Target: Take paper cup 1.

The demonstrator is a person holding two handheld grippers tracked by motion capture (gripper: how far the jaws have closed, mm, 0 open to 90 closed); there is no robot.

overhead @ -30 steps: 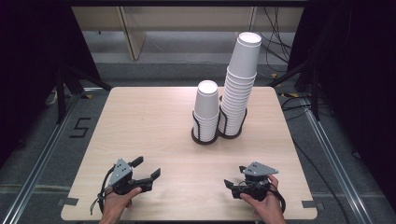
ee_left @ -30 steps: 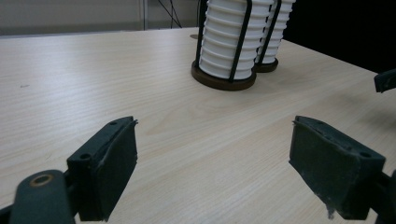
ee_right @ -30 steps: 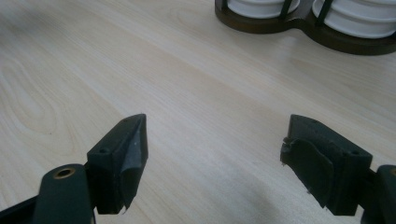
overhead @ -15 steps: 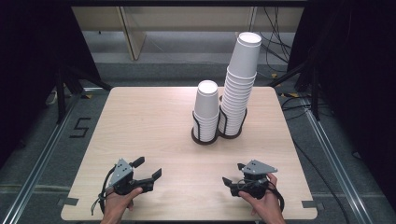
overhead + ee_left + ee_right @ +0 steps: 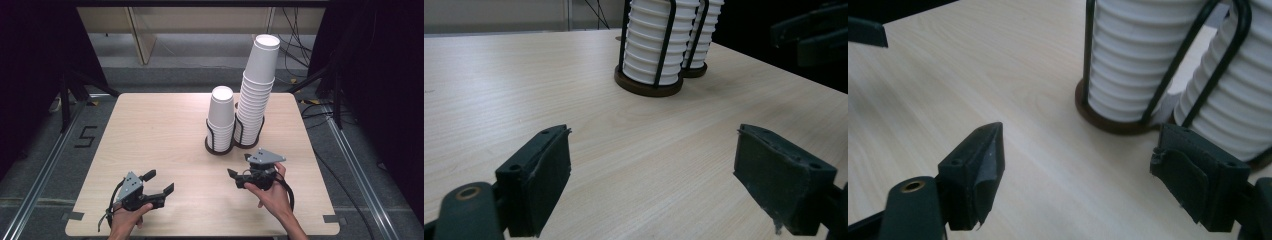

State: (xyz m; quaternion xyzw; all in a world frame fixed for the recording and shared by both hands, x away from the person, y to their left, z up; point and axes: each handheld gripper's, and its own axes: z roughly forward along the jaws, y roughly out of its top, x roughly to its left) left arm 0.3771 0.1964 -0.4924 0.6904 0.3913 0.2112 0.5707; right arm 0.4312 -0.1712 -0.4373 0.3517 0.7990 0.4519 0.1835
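Two stacks of white paper cups stand in black wire holders at the table's middle back: a short stack (image 5: 221,117) and a tall stack (image 5: 257,90) to its right. My right gripper (image 5: 239,166) hovers just in front of the holders, open, with nothing between its jaws. In the right gripper view the short stack (image 5: 1133,55) and the tall stack (image 5: 1233,100) rise close ahead of the gripper (image 5: 1078,175). My left gripper (image 5: 160,182) rests open near the front left; its own view shows empty jaws (image 5: 651,170) and the short stack (image 5: 649,45) farther off.
The light wooden table (image 5: 150,130) has bare room to the left of the holders. Dark floor, rails and cables surround it. The right gripper (image 5: 809,40) shows at the upper right of the left gripper view.
My right gripper has lifted and moved forward from the front edge toward the cup holders. The left gripper has stayed where it was.
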